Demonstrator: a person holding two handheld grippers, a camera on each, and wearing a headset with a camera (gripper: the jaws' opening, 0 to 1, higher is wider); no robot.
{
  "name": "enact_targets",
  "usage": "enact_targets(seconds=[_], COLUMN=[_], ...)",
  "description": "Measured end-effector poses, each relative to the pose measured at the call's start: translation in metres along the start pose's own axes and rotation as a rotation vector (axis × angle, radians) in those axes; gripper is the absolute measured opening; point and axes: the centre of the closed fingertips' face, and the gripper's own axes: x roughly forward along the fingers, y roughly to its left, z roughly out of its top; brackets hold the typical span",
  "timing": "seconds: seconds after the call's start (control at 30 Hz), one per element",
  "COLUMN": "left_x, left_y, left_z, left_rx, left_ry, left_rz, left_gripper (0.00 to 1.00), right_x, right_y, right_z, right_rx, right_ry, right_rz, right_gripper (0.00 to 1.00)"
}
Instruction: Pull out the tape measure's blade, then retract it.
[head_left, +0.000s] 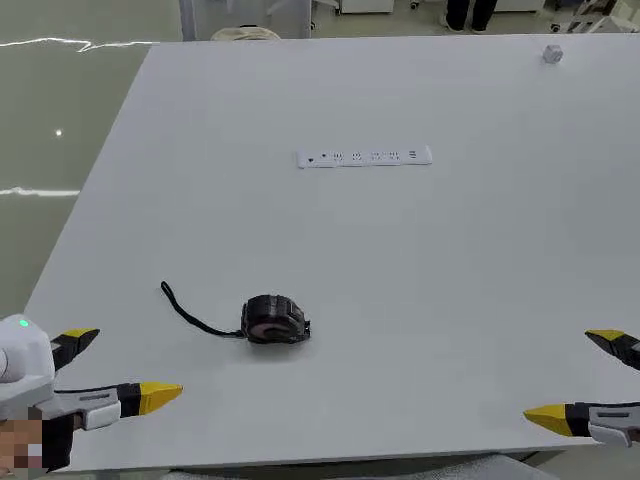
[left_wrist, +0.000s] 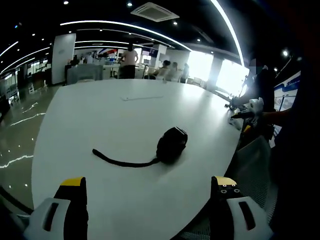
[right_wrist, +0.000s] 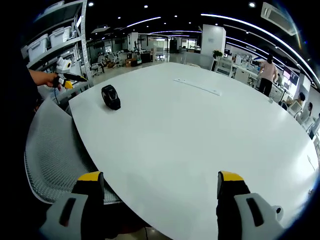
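The tape lies on the white table, at about 7 o'clock from the middle of the head view. Its blade is in, and its black strap trails off toward 10 o'clock. The left gripper hovers at 8 o'clock, jaws wide apart and holding nothing, well apart from the tape. The right gripper hovers at 4 o'clock over the near edge, jaws also spread wide and holding nothing. A power strip lies toward 12 o'clock, far from the tape.

In the left gripper view the tape sits ahead between the yellow-tipped jaws. In the right gripper view it lies at 10 o'clock, near the table edge.
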Motion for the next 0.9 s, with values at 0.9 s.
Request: enact_targets(seconds=[0.9], left_x=[0.044], left_y=[-0.015], left_z=[0.052], left_rx=[0.19], left_ry=[0.025], left_rz=[-0.119], left_gripper=[1.0], right_x=[0.038], right_y=[0.014], right_z=[0.053], right_rx=[-0.091], right_ry=[-0.044], right_rz=[0.092], right_gripper=[0.9])
